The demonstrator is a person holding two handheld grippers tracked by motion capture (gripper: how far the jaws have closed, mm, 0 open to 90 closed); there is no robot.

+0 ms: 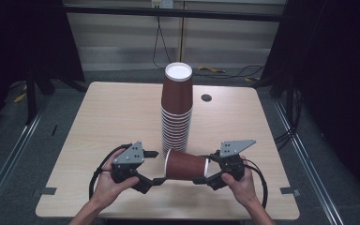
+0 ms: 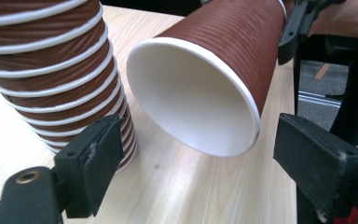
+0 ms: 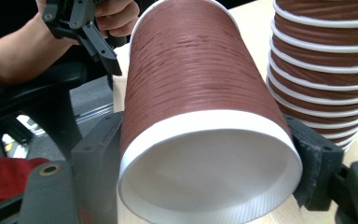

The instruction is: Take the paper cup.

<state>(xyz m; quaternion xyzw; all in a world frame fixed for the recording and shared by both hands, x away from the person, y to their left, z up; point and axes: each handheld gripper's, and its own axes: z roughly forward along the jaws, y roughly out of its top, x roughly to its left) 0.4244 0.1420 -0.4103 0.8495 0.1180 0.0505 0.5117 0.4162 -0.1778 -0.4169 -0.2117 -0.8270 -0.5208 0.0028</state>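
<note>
Held item: one brown ribbed paper cup [image 1: 185,165], lying on its side above the near part of the table [image 1: 108,117], between the two grippers and just in front of the stack of cups [image 1: 176,110].
Cup orientation: in the high view the wide white-rimmed mouth faces the left gripper [image 1: 153,167]; the narrower base end faces the right gripper [image 1: 205,172].
Right gripper jaws: clenched on the base end of the cup; the right gripper view shows a black pad pressed against the cup wall [image 3: 182,84] on each side.
Left gripper jaws: released; the left gripper view shows both pads standing apart on either side of the cup mouth [image 2: 191,98], with a clear gap to the rim.
Stack: inverted cups nested into a tall column, white base uppermost, standing near the table centre.
High view adds: full stack height, both hands [image 1: 110,180] coming in from the near edge, the grey three-cornered plates on the grippers, a trailing cable at each.
Left gripper view adds: the white cup interior, the gap between cup and stack [image 2: 60,70], the right gripper's jaw at the far end of the cup.
Right gripper view adds: the recessed white underside of the cup, the pad contact, the left gripper [image 3: 95,42] beyond the far rim, the stack [image 3: 326,70] close beside the cup.
Cup-to-table contact: cannot tell from any view.
</note>
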